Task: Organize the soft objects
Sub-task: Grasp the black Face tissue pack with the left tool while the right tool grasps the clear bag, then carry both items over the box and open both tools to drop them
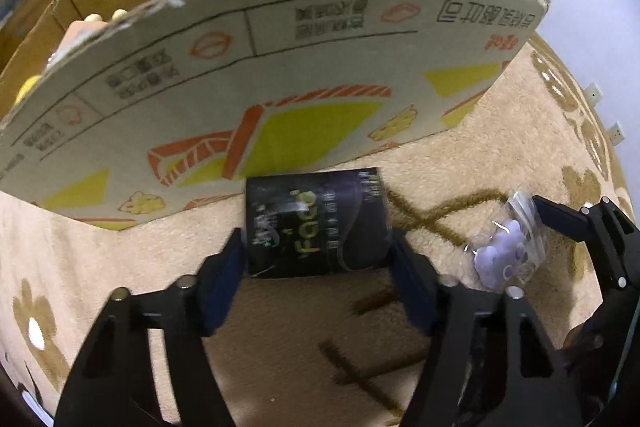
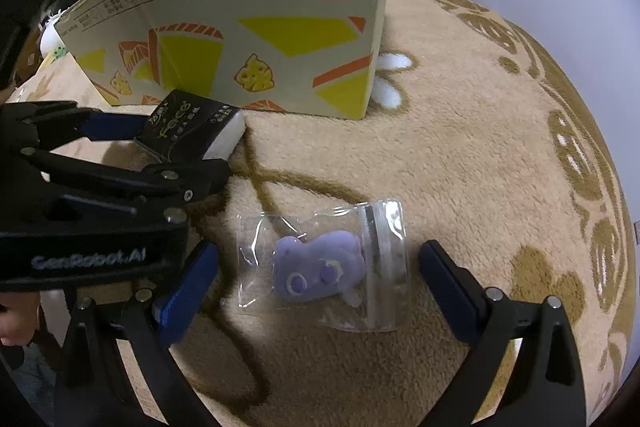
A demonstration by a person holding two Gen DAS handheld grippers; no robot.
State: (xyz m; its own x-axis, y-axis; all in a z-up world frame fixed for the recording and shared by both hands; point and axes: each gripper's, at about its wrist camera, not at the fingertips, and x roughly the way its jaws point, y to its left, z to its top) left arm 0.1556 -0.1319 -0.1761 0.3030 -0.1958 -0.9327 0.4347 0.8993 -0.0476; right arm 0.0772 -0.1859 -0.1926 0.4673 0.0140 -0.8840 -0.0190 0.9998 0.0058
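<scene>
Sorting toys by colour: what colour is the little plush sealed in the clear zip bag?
Light purple, with darker purple eyes. The plush shows best in the right wrist view, inside its clear zip bag.

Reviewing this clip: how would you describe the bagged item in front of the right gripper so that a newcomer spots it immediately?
Start at the printed cardboard box standing on the beige floral rug. Nearer the camera, between the open fingers of the right gripper, a clear zip bag lies flat on the rug. It holds a small purple plush toy, unlike the black tissue pack clamped in the left gripper.
</scene>
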